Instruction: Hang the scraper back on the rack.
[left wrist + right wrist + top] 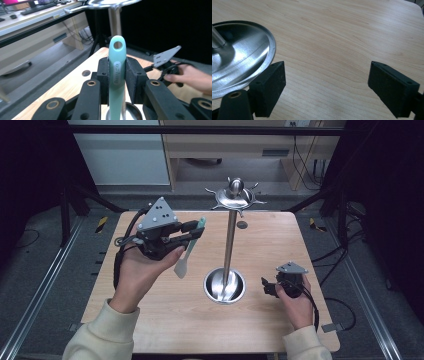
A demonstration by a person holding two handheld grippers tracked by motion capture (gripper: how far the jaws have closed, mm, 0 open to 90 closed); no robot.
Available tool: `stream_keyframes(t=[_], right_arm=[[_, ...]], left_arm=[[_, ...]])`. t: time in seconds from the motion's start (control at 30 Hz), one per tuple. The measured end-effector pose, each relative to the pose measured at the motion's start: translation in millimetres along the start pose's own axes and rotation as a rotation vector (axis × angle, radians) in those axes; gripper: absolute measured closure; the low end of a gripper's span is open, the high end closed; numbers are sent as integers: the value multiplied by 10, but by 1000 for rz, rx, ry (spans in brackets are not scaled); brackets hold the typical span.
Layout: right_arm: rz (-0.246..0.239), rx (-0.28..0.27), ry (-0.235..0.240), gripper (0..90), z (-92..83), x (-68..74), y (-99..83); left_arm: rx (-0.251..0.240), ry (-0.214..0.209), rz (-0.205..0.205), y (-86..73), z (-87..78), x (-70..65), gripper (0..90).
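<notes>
My left gripper [194, 231] is raised over the left half of the table and shut on a mint-green spatula [190, 248]. Its pads clamp the handle [117, 75] just below the hanging hole, and the pale blade hangs down toward the table. A steel utensil stand [230, 240] rises from a round dish base [225, 285] at the table's middle, with a ring of hooks [235, 196] at the top, just right of the spatula's handle end. My right gripper [266, 286] rests low near the right of the base [239, 57], jaws wide apart with bare wood between them.
The wooden table [280, 245] has a small round hole [242, 224] near its far edge. Black frame legs and cables stand around the table on the floor. A desk [37, 22] with a keyboard lies beyond the far side.
</notes>
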State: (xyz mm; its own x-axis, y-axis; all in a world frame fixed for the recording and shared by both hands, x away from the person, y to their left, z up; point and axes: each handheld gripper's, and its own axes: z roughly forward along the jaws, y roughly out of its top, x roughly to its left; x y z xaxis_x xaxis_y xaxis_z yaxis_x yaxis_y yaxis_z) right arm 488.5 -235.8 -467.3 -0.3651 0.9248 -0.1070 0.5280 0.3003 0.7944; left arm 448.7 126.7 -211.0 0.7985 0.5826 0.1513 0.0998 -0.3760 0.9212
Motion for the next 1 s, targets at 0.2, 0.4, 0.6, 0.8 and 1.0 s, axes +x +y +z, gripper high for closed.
stream_keyframes(t=[0.2, 0.4, 0.6, 0.8, 1.0], right_arm=[[-3, 7, 3, 152, 12, 12, 0], [-6, 9, 3, 153, 14, 18, -2], [-12, 14, 7, 155, 21, 21, -3], [-7, 16, 5, 155, 16, 23, -3], [0, 15, 6, 155, 18, 26, -2]], left_arm=[[-19, 5, 4, 51, -31, -27, 743], [-29, 9, 1, 86, -48, -15, 743], [-28, 19, -5, 86, -26, 19, 743], [-37, 20, -3, 123, -29, 24, 743], [-44, 19, -3, 152, -35, 18, 743]])
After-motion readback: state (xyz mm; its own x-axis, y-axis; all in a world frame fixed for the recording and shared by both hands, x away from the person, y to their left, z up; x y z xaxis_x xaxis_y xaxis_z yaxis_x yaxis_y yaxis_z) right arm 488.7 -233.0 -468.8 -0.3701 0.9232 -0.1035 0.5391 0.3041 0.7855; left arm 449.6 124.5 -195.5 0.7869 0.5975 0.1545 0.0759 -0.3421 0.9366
